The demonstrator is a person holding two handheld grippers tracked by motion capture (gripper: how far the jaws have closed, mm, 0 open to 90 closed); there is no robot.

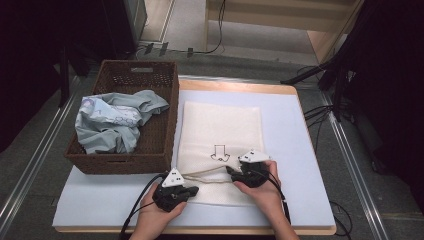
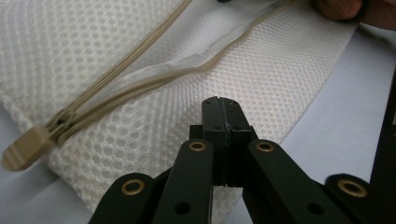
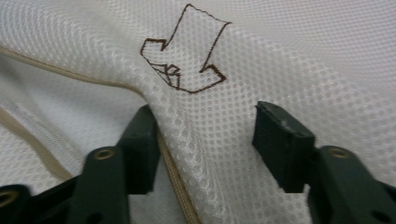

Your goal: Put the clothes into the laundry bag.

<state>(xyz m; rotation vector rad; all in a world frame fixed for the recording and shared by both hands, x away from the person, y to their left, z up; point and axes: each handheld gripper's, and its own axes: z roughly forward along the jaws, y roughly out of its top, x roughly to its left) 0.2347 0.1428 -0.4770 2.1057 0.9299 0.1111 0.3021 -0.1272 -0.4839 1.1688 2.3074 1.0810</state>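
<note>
mesh bag (image 1: 221, 135) flat at tabletop (image 1: 300, 150) near edge, still unopened; left claw (image 2: 221, 108) closed on its hem, right claw (image 3: 205, 140) open around mesh; clothes (image 1: 112, 122) wait in basket (image 1: 165, 145).

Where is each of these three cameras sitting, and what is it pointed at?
High view: above the person's side, looking down at the table, basket and mesh bag; forearms, hands, both claws show.
Left gripper view: rides the left claw, jaws shut, facing the bag's zipper.
Right gripper view: rides the right claw, jaws apart around mesh.
All share the bag.
</note>
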